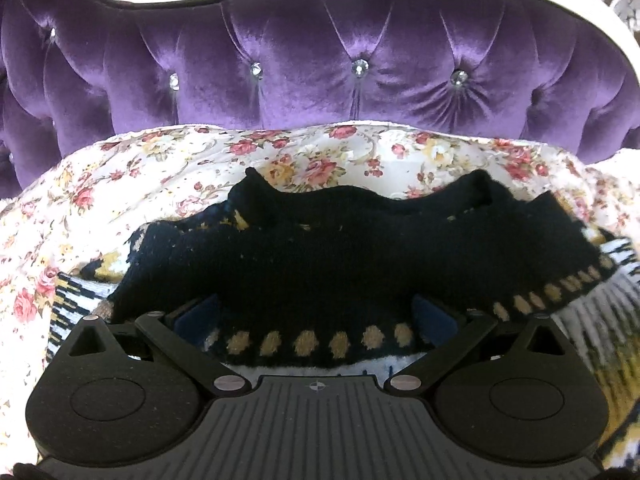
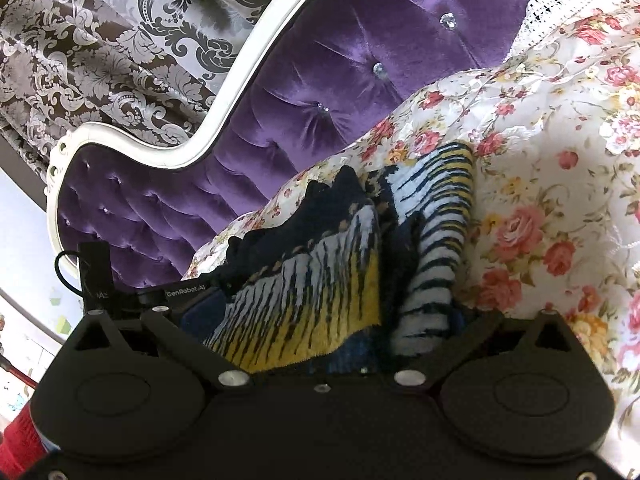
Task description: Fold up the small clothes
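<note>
Here your left gripper (image 1: pixel 316 320) sits at the bottom centre of its frame with its jaws spread wide, and the dark knit sweater (image 1: pixel 340 248) bunches between them, its gold-dotted hem (image 1: pixel 308 342) draped across the gap; whether the pads actually pinch the wool I cannot tell. Your right gripper (image 2: pixel 320 332) is low in its view, jaws also wide, with the yellow, white and navy striped panel (image 2: pixel 312 292) heaped between them, again with no clear pinch. The sweater lies on the floral bedspread (image 1: pixel 120 184) in mid-frame, below the purple tufted headboard (image 1: pixel 304 60) along the top. Holding both ends at once probably lets you carry one edge over as a straight fold.
</note>
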Action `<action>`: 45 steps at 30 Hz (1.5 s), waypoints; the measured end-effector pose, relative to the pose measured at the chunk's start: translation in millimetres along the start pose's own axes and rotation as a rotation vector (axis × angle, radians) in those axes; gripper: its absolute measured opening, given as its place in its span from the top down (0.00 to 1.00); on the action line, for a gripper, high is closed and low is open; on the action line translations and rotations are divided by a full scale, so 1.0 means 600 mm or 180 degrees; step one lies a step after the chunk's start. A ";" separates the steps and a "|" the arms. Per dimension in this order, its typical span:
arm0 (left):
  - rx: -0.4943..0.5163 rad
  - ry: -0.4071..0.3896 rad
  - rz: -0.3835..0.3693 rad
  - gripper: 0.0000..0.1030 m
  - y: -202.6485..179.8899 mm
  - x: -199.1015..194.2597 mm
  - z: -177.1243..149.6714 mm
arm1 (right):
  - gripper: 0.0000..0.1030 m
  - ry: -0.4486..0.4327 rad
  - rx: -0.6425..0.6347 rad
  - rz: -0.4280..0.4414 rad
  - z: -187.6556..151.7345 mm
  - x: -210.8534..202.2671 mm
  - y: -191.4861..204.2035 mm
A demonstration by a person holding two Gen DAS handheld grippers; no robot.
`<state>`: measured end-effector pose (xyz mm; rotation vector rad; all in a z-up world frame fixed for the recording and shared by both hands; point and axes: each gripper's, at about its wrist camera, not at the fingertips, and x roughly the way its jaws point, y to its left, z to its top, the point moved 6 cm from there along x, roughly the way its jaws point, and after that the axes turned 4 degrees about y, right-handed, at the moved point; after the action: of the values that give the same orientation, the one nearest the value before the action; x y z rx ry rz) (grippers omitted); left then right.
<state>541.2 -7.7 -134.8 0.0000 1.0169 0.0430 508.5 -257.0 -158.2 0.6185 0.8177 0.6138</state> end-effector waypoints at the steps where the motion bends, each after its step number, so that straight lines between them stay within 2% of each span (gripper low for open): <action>1: -0.0070 -0.0056 -0.0066 0.05 0.005 -0.011 -0.001 | 0.01 0.0002 -0.0003 0.0005 0.000 0.000 0.000; 2: -0.0162 -0.0149 -0.0152 0.13 0.011 -0.025 -0.002 | 0.01 0.0004 -0.0006 0.0012 0.000 -0.001 -0.001; 5: -0.0398 -0.0473 -0.0584 0.14 0.025 -0.072 -0.027 | 0.01 0.0010 -0.0012 0.0024 -0.001 -0.001 -0.001; 7: -0.0447 -0.0583 -0.0849 0.30 0.026 -0.096 -0.055 | 0.01 0.0010 -0.0012 0.0027 -0.001 -0.002 -0.001; 8: -0.0478 -0.0597 -0.0957 0.52 0.025 -0.102 -0.065 | 0.01 0.0008 -0.0016 0.0025 -0.001 -0.002 -0.001; 9: -0.0555 -0.0608 -0.1104 0.69 0.025 -0.107 -0.077 | 0.01 0.0008 -0.0021 0.0019 -0.001 -0.002 -0.001; 11: -0.0806 -0.0618 -0.1478 0.79 0.027 -0.110 -0.095 | 0.01 0.0005 -0.0032 0.0003 -0.002 -0.001 0.001; 12: -0.0964 -0.0616 -0.1667 0.80 0.027 -0.108 -0.099 | 0.01 0.0003 -0.0040 -0.0004 -0.003 0.000 0.001; 14: -0.1187 -0.0650 -0.1922 0.86 0.025 -0.102 -0.108 | 0.01 -0.0004 -0.0049 -0.0012 -0.004 0.000 0.002; 16: -0.1147 -0.0751 -0.1962 0.86 0.016 -0.098 -0.105 | 0.04 -0.0003 -0.0060 -0.0034 -0.004 0.000 0.003; 18: -0.1236 -0.0772 -0.1875 0.86 0.014 -0.088 -0.112 | 0.10 0.0009 -0.0071 -0.0109 -0.004 -0.002 0.001; 20: -0.1439 -0.0762 -0.1859 0.86 0.022 -0.075 -0.126 | 0.21 0.0010 -0.0061 -0.0188 -0.003 -0.006 -0.005; 21: -0.1546 -0.0712 -0.1818 0.87 0.027 -0.065 -0.136 | 0.30 0.0001 -0.0027 -0.0218 -0.003 -0.009 -0.010; 22: -0.1650 -0.0662 -0.1814 0.92 0.031 -0.052 -0.147 | 0.39 -0.0009 0.0017 -0.0236 -0.002 -0.012 -0.016; 23: -0.1735 -0.0673 -0.1821 0.98 0.037 -0.046 -0.156 | 0.45 -0.0014 0.0070 -0.0256 -0.002 -0.014 -0.023; 24: -0.1810 -0.0708 -0.1906 0.97 0.046 -0.042 -0.163 | 0.55 -0.0011 0.0128 -0.0264 -0.002 -0.016 -0.031; 25: -0.1897 -0.0712 -0.1994 0.97 0.051 -0.039 -0.166 | 0.58 0.0004 0.0188 -0.0236 -0.003 -0.016 -0.037; 29: -0.1833 -0.0696 -0.1962 0.97 0.049 -0.039 -0.159 | 0.62 0.0004 0.0197 -0.0277 -0.003 -0.017 -0.032; 36: -0.1772 -0.0791 -0.1937 0.97 0.046 -0.038 -0.163 | 0.66 -0.0092 0.0175 -0.0426 0.013 -0.029 0.020; 40: -0.1778 -0.0805 -0.1951 0.97 0.048 -0.038 -0.166 | 0.66 -0.0060 0.0008 -0.0490 0.034 -0.029 0.084; 45: -0.1842 -0.0804 -0.2019 0.97 0.052 -0.039 -0.167 | 0.67 0.0052 -0.0297 -0.0354 0.043 0.008 0.208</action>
<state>442.8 20.7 -167.2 -0.8228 0.6869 -0.2380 500.1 -177.4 -58.9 0.4803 0.8283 0.5529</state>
